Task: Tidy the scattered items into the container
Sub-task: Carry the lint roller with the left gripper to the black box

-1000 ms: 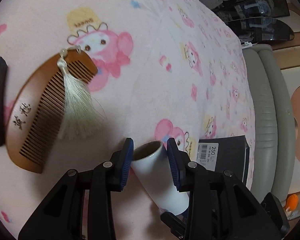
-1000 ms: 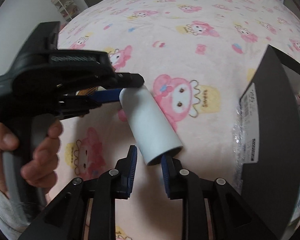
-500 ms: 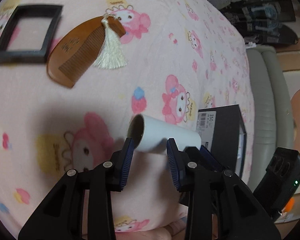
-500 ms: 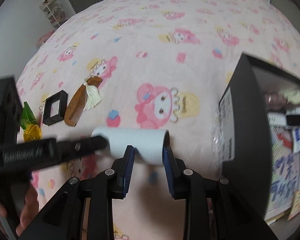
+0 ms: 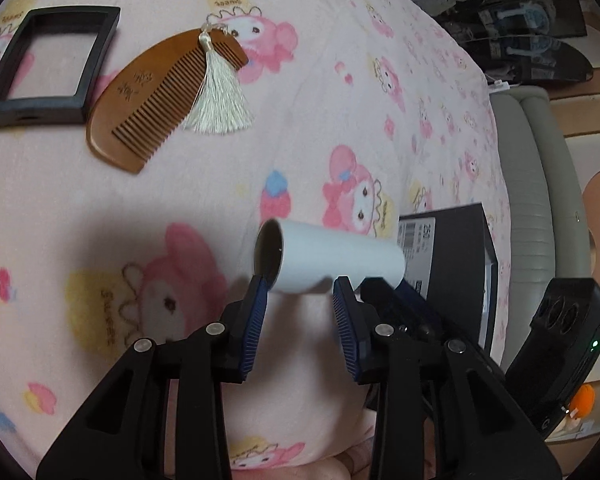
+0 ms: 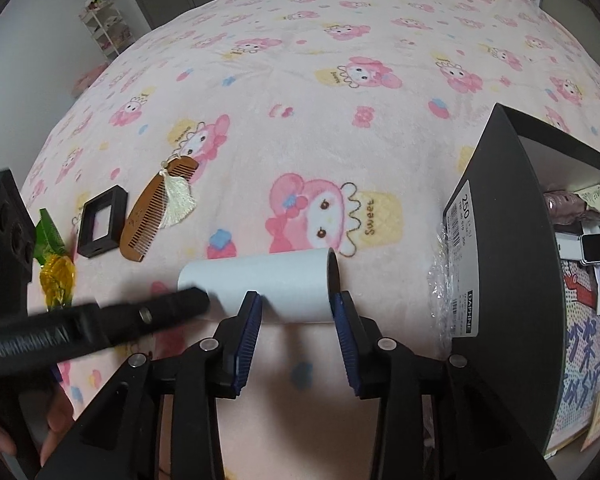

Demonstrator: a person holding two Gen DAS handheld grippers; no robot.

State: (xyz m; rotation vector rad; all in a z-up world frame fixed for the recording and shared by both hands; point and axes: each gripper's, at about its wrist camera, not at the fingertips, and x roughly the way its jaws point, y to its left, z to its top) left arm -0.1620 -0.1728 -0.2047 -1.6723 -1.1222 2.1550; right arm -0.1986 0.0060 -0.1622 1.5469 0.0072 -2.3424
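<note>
Change 1st: 1 s ago the left tongs (image 5: 300, 292) pinched the white tube (image 5: 340, 256) end-on between the pads. Now the tube is turned crosswise & sits just past both sets of tips, low over the bed (image 6: 300, 80) near its front edge. Can't tell if it rests on the blanket.

Left tongs: spread, nothing between the pads. The left tip is at the tube's open rim; touching or just beside, can't tell.

Right tongs (image 6: 296, 308): jaws have just been opening & now stand spread. The tube lies across the tips, not between the pads.

So neither pair has a real pinch on it, as far as I can see. Looks like a hand-over or re-grip, w/ the right side due to take it.

The black box (image 6: 500, 240) stands just right of the tube at the bed's front edge, already holding bits. A short carry is left.

Comb (image 5: 148, 92), black frame (image 5: 96, 52) & a yellow-green wrapped thing (image 6: 56, 276) are still out near the bed's left edge, so approx 4 items to go.
</note>
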